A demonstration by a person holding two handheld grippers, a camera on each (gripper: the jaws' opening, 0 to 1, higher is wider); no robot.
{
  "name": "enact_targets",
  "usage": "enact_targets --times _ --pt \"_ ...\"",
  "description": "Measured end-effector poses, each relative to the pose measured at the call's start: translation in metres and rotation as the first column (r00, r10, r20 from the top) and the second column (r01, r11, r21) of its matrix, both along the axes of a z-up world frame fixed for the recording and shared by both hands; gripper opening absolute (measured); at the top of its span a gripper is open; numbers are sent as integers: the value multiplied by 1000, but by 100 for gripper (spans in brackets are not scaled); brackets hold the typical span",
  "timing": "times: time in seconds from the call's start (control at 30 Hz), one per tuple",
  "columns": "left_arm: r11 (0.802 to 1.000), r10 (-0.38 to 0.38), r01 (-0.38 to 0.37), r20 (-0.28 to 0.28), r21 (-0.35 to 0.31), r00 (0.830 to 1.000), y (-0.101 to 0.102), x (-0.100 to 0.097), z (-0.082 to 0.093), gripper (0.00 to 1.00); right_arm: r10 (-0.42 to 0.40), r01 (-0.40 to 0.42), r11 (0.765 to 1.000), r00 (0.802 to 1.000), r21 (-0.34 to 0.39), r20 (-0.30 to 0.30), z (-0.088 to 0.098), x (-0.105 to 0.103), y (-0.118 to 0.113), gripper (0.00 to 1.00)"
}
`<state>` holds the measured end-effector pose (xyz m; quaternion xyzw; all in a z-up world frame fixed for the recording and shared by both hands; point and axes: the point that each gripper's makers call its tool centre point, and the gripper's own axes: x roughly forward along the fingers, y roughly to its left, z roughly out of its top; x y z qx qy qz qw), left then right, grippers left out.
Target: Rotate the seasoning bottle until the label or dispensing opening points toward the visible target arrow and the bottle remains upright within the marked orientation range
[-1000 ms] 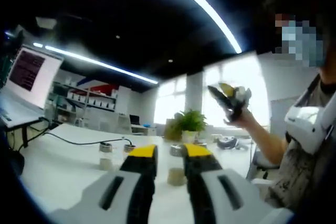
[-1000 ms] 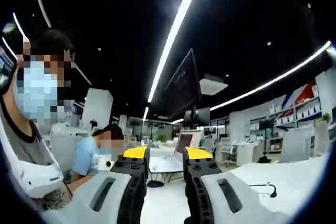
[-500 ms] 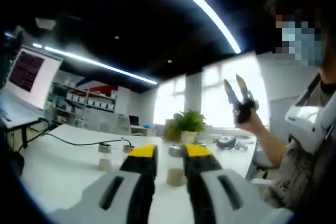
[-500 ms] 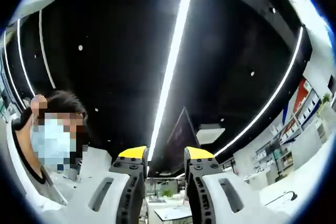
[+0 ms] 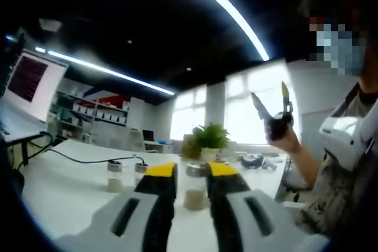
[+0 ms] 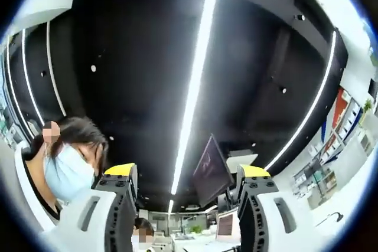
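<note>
Three small seasoning jars stand on the white table (image 5: 59,196) in the left gripper view: one (image 5: 114,176) and a second (image 5: 140,173) at the left, and a third with a silver lid (image 5: 194,191) seen just past the jaw gap. My left gripper (image 5: 191,172) hovers low over the table, jaws close together with nothing between them. My right gripper (image 5: 272,101) is raised in a hand at the right, pointing upward. In the right gripper view my right gripper (image 6: 188,172) stands wide open, aimed at the ceiling.
A potted plant (image 5: 207,138) stands at the table's far edge. A black cable (image 5: 88,159) runs across the table from a laptop (image 5: 26,84) at the left. The person (image 5: 348,146) is at the right. A hanging screen (image 6: 211,169) shows overhead.
My right gripper swung up from the room toward the ceiling, and its jaws have now spread wide. My left gripper has barely moved.
</note>
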<state>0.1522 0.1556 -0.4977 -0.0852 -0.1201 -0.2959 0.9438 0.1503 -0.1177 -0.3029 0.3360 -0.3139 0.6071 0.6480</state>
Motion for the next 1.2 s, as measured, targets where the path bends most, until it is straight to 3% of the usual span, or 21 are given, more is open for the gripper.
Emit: enact_targets --times 0.1,0.13,0.27,0.33,0.43,0.6,0.7,0.77,0.83,0.9,0.97,1.13,1.2 --pt "1000 0 0 -1 0 1000 0 0 0 20 68 -68 995 998 70 7 4 -8 -9 51" --pt "1000 1 -1 0 0 1000 0 0 0 20 95 -93 990 995 101 -12 5 -7 -14 53" --pt "1000 1 -1 -1 -2 1000 0 1 -1 20 77 -76 994 997 84 -9 2 -6 -16 58" --pt "1000 0 0 -2 -1 1000 0 1 -2 20 113 -112 991 994 77 -8 1 -11 -15 62" --pt "1000 4 -4 -2 -1 1000 1 1 -2 20 75 -75 996 997 38 -6 -3 -11 -10 74" --pt "1000 6 -6 3 -1 1000 3 0 -1 20 89 -90 994 996 -55 -19 -9 -10 2 74" --pt "1000 12 -12 14 5 1000 4 -4 3 20 7 -7 988 1000 -155 4 -13 -2 16 73" --pt "1000 19 -19 27 3 999 8 -7 8 20 -70 65 964 998 -259 -8 -17 17 26 68" --pt "1000 31 -31 36 -6 999 16 -9 10 20 -116 109 931 993 -347 2 -21 29 37 58" --pt "999 43 -43 38 -12 998 23 -9 10 20 -184 154 877 983 -456 -21 -32 46 46 46" --pt "999 50 -49 38 -18 998 26 -8 10 20 -220 185 841 975 -509 -8 -37 55 53 44" --pt "998 56 -55 36 -22 998 26 -7 8 20 -207 177 827 978 -533 3 -33 63 67 37" --pt "998 56 -56 36 -23 998 27 -7 8 20 -215 190 804 976 -564 23 -34 68 74 31"
